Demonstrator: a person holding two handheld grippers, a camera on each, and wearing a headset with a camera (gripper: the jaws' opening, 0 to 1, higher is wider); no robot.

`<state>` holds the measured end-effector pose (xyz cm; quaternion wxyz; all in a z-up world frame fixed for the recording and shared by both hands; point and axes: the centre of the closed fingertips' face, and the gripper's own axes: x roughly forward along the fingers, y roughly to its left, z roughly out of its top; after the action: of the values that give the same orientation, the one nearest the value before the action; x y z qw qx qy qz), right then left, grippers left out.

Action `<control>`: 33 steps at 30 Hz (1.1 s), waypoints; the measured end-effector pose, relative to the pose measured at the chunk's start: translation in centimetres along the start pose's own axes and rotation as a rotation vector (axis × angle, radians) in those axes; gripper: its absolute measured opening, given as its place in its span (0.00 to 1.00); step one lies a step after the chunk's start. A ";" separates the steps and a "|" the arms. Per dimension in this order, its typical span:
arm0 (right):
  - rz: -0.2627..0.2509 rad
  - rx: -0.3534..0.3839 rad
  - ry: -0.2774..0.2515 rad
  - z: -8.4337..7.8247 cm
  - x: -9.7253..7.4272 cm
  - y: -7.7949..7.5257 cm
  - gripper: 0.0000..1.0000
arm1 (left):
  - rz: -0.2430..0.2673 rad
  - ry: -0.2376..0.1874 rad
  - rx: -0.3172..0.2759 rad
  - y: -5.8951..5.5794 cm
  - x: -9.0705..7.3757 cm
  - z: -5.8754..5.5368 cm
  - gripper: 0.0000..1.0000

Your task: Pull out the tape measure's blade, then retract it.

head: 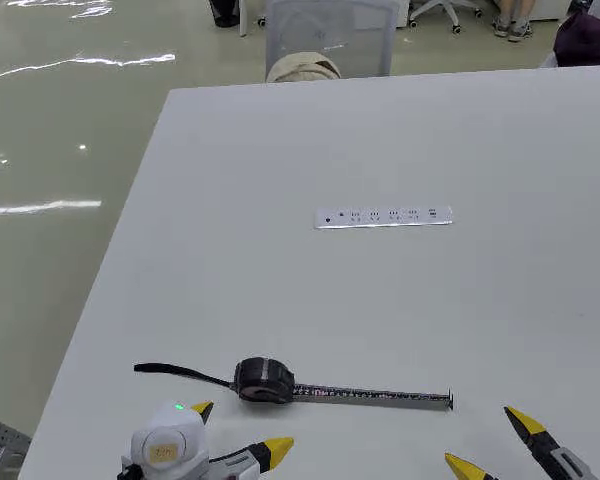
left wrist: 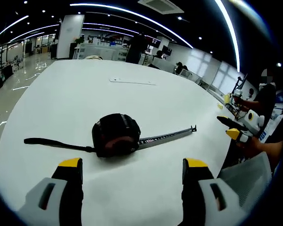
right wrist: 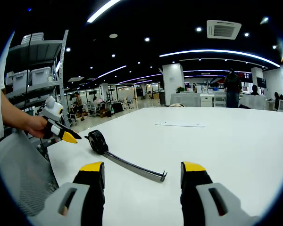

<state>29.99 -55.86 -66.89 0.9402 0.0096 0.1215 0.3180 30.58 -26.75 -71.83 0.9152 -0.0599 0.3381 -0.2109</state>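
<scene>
Head view, lower left of the frame: a black strap (head: 175, 372) trails across the white counter (head: 380, 130) from the tape measure (head: 264, 380), which rests low in the frame. Just below it the left tool (head: 242, 428) hovers with its jaws spread, holding nothing and clear of the tape measure. Rightward, the blade (head: 375, 397) lies drawn out flat along the counter to its hook (head: 449, 400). At the lower right the right tool (head: 480, 436) is likewise spread and empty, near the hook but apart from it. With the blade out, retracting looks like the step left. It seems best to close the left tool on the tape measure first to steady it. The right tool could then pinch the blade just behind the hook and feed it back slowly, so it neither whips nor drags the tape measure along.
</scene>
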 end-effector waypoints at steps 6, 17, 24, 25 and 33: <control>0.000 0.005 -0.008 0.3 0.0 -0.4 0.65 | 0.005 -0.009 -0.017 -0.3 0.5 0.3 0.86; 0.013 0.017 -0.011 0.4 0.1 -0.5 0.64 | 0.026 -0.027 -0.008 -0.4 1.0 1.2 0.85; 0.018 0.023 -0.008 0.4 0.3 -0.4 0.64 | 0.037 -0.006 -0.001 -0.6 1.9 0.9 0.84; 0.019 0.024 -0.008 0.4 0.3 -0.4 0.64 | 0.038 -0.006 -0.001 -0.6 2.0 0.9 0.85; 0.031 0.022 0.000 0.3 0.5 -0.1 0.64 | 0.052 -0.010 0.002 -0.5 2.7 1.3 0.85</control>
<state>30.51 -55.67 -66.73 0.9350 0.0218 0.1250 0.3312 33.12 -28.43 -72.29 0.9221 -0.0513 0.3349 -0.1868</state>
